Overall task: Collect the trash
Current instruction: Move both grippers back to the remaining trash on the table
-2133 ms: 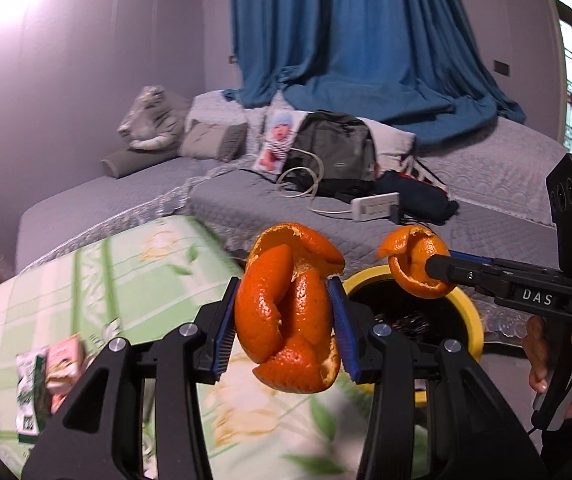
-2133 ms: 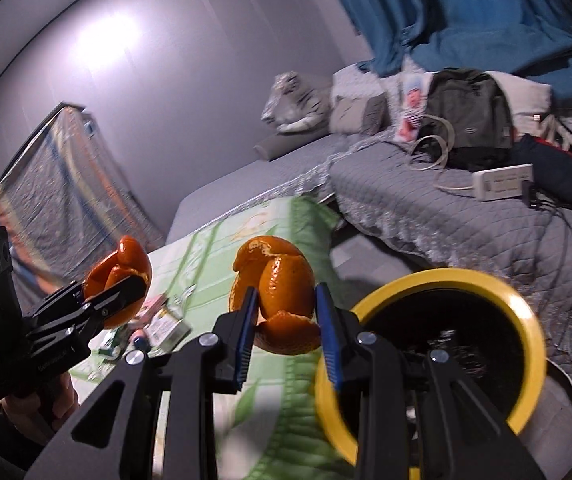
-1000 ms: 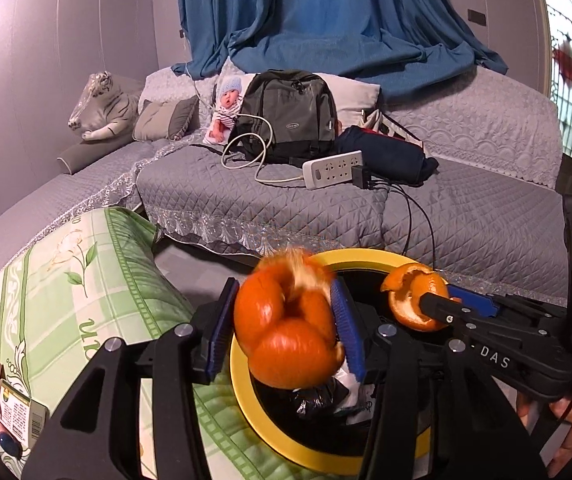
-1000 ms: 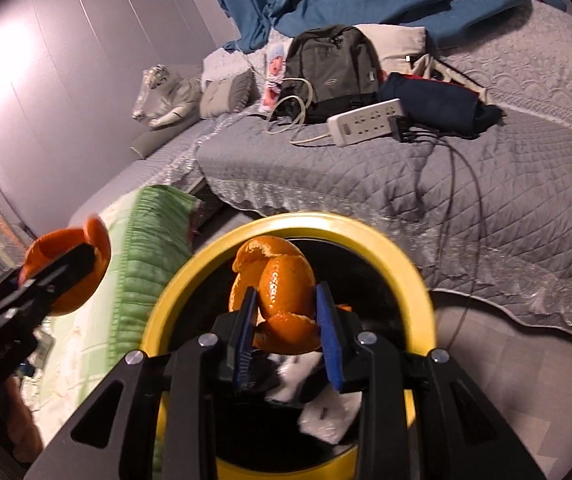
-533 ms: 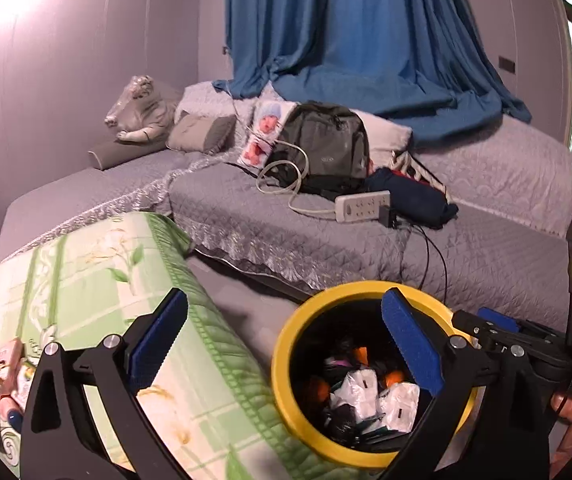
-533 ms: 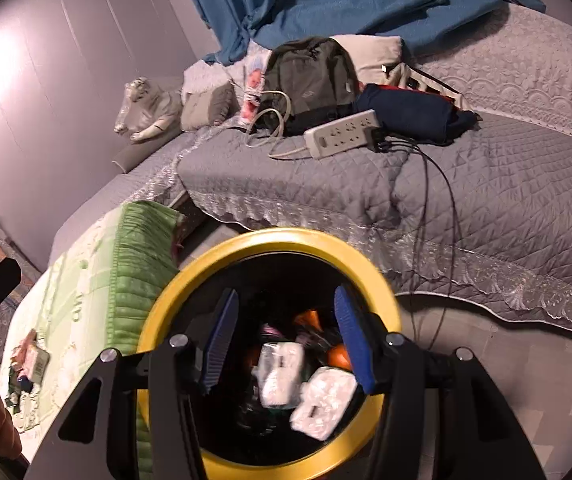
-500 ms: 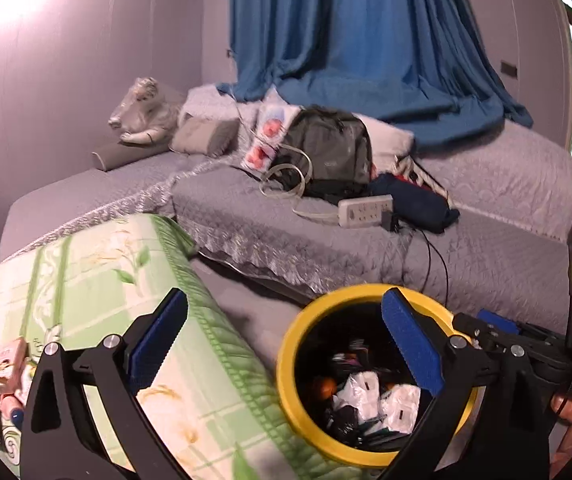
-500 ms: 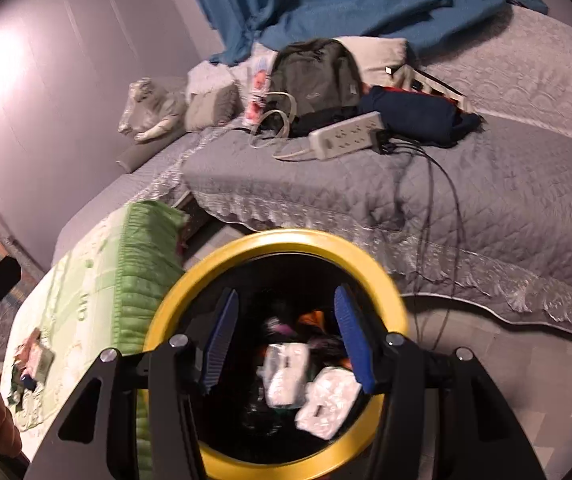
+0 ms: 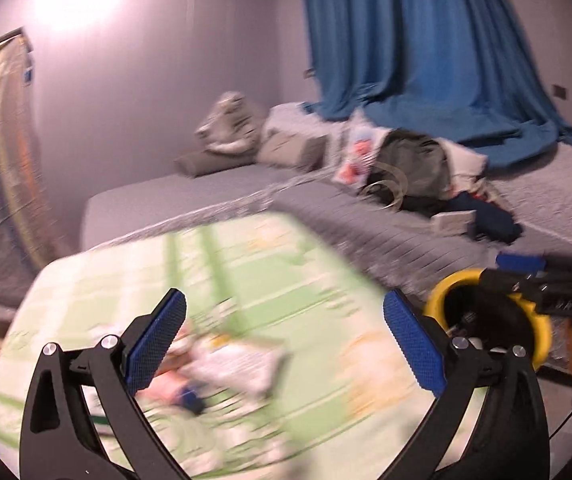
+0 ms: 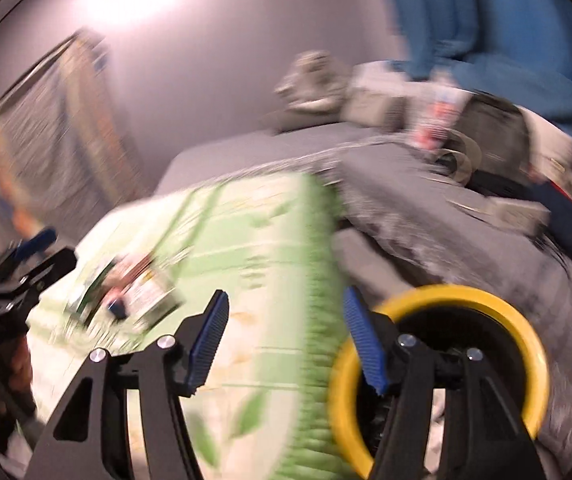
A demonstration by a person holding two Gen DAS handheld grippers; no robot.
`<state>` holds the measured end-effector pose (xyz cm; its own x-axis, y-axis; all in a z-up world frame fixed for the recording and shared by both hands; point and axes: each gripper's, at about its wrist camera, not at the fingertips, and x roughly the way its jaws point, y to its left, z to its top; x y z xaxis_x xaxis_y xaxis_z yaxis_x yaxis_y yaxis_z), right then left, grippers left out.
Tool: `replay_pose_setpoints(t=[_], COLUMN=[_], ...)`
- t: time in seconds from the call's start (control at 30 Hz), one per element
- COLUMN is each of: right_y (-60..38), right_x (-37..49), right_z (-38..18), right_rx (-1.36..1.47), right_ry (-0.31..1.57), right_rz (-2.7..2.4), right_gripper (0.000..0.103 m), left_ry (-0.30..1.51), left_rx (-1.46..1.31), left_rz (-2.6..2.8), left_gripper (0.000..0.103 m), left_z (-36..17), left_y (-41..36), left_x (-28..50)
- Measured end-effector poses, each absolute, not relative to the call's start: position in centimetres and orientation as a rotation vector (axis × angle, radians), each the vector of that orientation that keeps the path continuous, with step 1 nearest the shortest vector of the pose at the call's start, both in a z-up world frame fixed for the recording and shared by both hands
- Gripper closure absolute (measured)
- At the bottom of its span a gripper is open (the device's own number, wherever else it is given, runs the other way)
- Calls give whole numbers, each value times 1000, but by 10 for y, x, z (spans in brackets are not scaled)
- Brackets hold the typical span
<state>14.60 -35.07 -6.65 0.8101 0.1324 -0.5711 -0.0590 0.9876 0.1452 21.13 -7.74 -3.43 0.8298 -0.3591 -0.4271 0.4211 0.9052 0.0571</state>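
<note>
Over the green surface (image 9: 246, 272) beside the bin (image 10: 525, 336), both grippers' jaws gape empty, left (image 9: 284, 344) wide, right (image 10: 286, 336) opening.

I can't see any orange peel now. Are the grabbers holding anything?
No, nothing is held. The left gripper is wide open and empty, and the right gripper is empty too, its jaws opening.

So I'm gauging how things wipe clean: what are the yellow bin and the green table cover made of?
Yellow bin: likely plastic, with a smooth, evenly coloured moulded rim. Green table cover: seems quilted fabric, matte, stitched ridges along its edge, though blurred.
</note>
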Motion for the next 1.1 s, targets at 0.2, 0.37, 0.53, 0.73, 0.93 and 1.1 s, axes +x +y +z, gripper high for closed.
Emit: replay_pose_setpoints(t=[0.2, 0.37, 0.53, 0.73, 0.93, 1.1], right_y=[-244, -181, -143, -127, -123, -132], right_x=[204, 240, 280, 316, 331, 335], right_z=[-83, -105, -132, -156, -169, -172], right_rx=[-177, -422, -536, -551, -534, -445], right_ry=[727, 790, 931, 1029, 1067, 1079], right_rz=[385, 521, 598, 618, 607, 590], right_gripper=[46, 34, 29, 29, 30, 39], left_ry=[545, 602, 627, 680, 738, 774], left_rx=[117, 54, 16, 5, 20, 16], left_rz=[-220, -123, -86, -128, -173, -175], left_gripper=[8, 8, 8, 8, 8, 8], left_z=[-66, -84, -96, -106, -115, -121], left_y=[36, 93, 121, 125, 119, 118], left_x=[219, 219, 223, 236, 253, 265])
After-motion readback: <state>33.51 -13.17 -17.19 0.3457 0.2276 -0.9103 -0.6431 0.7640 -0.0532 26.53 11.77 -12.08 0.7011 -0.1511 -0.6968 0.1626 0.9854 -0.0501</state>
